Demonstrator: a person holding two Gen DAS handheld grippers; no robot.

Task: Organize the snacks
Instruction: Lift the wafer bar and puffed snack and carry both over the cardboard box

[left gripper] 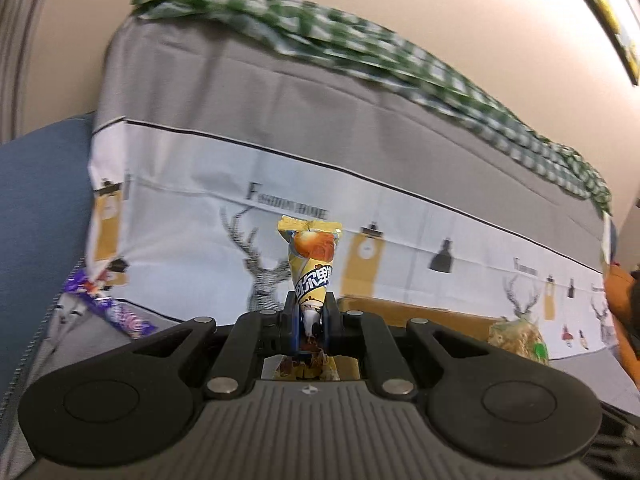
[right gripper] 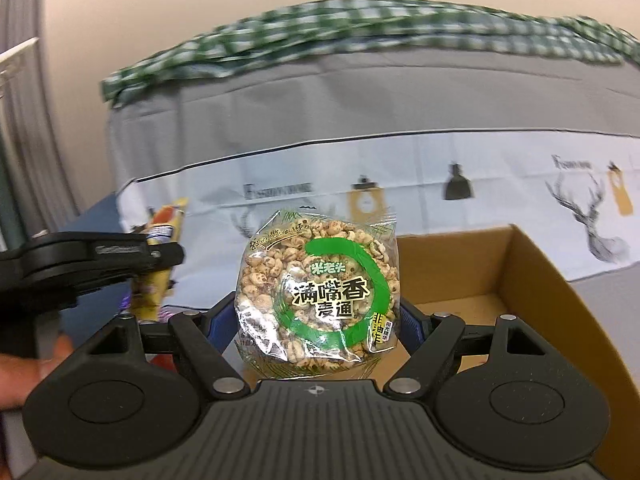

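Left wrist view: left gripper [left gripper: 310, 312] clamped tight on a yellow candy packet [left gripper: 312, 264], packet upright between fingers, raised before a deer-print cloth [left gripper: 400, 248]; purple wrapper [left gripper: 116, 308] lying low at left on the grey surface; puffed-grain snack bag [left gripper: 518, 338] seen at right, near cardboard box [left gripper: 420, 314].

Right wrist view: right gripper [right gripper: 318, 320] closed on puffed-grain snack bag [right gripper: 320, 292], w/ green ring label facing camera; held just above cardboard box [right gripper: 532, 280] at its left edge; left gripper [right gripper: 160, 258] visible at left w/ yellow candy packet [right gripper: 160, 248]; green checked fabric [right gripper: 360, 28] atop backrest.
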